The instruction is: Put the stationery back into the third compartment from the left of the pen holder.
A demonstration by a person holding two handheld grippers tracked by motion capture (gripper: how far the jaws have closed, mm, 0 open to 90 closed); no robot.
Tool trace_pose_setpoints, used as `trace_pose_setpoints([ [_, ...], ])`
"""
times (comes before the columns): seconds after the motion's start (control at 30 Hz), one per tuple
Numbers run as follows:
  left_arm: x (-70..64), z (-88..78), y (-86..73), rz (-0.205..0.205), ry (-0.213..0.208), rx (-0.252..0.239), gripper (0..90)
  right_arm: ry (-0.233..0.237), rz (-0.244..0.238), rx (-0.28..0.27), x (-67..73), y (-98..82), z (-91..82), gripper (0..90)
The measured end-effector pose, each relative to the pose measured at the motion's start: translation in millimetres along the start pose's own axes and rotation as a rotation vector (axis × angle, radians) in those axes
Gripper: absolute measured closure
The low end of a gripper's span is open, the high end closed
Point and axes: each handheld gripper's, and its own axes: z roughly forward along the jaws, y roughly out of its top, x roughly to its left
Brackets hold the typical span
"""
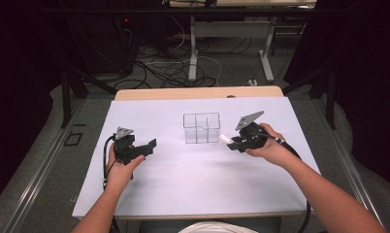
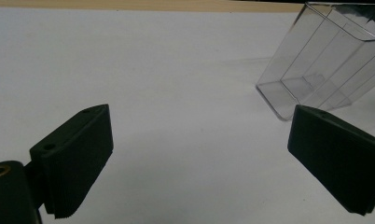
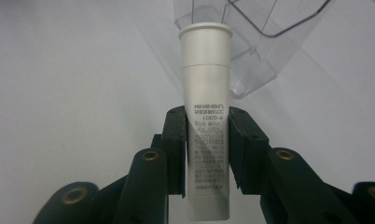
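A clear plastic divided box (image 1: 201, 127) stands in the middle of the white table (image 1: 183, 189). My right gripper (image 1: 233, 142) hovers just right of the box, shut on a white tube (image 1: 226, 139) with small printed text. The tube (image 3: 206, 116) points cap-first toward the box (image 3: 251, 37), with the pads (image 3: 176, 149) pressing its sides. My left gripper (image 1: 152, 145) rests at the table's left, held by a hand. Its jaws stand wide apart with nothing between them, and the box (image 2: 325, 65) lies ahead to their right.
A wooden strip (image 1: 198, 92) edges the table's far side. Beyond it are table legs (image 1: 193, 53) and loose cables (image 1: 169, 68) on the floor. The white surface spreads bare around the box and between my two hands.
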Motion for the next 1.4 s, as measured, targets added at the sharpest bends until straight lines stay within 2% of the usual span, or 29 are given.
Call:
trace_pose_setpoints([
  [0.3, -5.3, -1.6, 1.2, 0.010, -0.015, -0.008, 8.3, -0.025, -0.002, -0.160, 7.6, 10.0, -0.5, 69.8],
  [0.4, -6.4, -2.5, 1.4, 0.006, -0.016, -0.012, 8.5, -0.041, 0.026, -0.228, 11.1, 11.1, -0.6, 69.8],
  [0.43, -6.5, -3.1, 1.5, 0.007, -0.017, -0.009, 8.6, -0.032, 0.033, -0.232, 11.9, 11.2, -1.1, 69.8],
  [0.53, -7.6, -3.7, 1.6, 0.003, -0.019, -0.012, 8.8, -0.065, 0.034, -0.275, 15.8, 11.1, -0.2, 69.8],
  [0.6, -8.7, -3.9, 1.9, 0.001, -0.022, -0.011, 9.3, -0.069, 0.058, -0.323, 18.4, 9.4, 0.2, 69.8],
  [0.83, -14.2, -8.2, 6.3, -0.013, -0.054, -0.044, 15.8, -0.108, 0.073, -0.389, 30.4, 0.2, 6.4, 69.8],
  [0.97, -17.8, -10.7, 9.5, -0.043, -0.099, -0.071, 15.9, -0.139, 0.059, -0.410, 36.1, -4.8, 8.1, 69.8],
  [1.0, -18.6, -11.5, 10.4, -0.046, -0.110, -0.075, 15.9, -0.145, 0.075, -0.423, 38.2, -5.7, 8.7, 69.8],
  [1.03, -20.4, -11.8, 11.2, -0.055, -0.124, -0.080, 15.9, -0.152, 0.067, -0.425, 38.9, -6.3, 8.6, 69.8],
  [1.1, -23.8, -13.1, 12.8, -0.047, -0.130, -0.084, 15.9, -0.167, 0.068, -0.444, 39.9, -7.6, 9.1, 69.8],
  [1.3, -36.1, -16.5, 17.8, -0.035, -0.179, -0.088, 16.5, -0.174, 0.073, -0.465, 43.3, -9.8, 10.9, 69.7],
  [1.4, -44.1, -17.7, 20.8, -0.045, -0.203, -0.096, 18.0, -0.181, 0.081, -0.471, 44.7, -11.6, 10.9, 69.8],
])
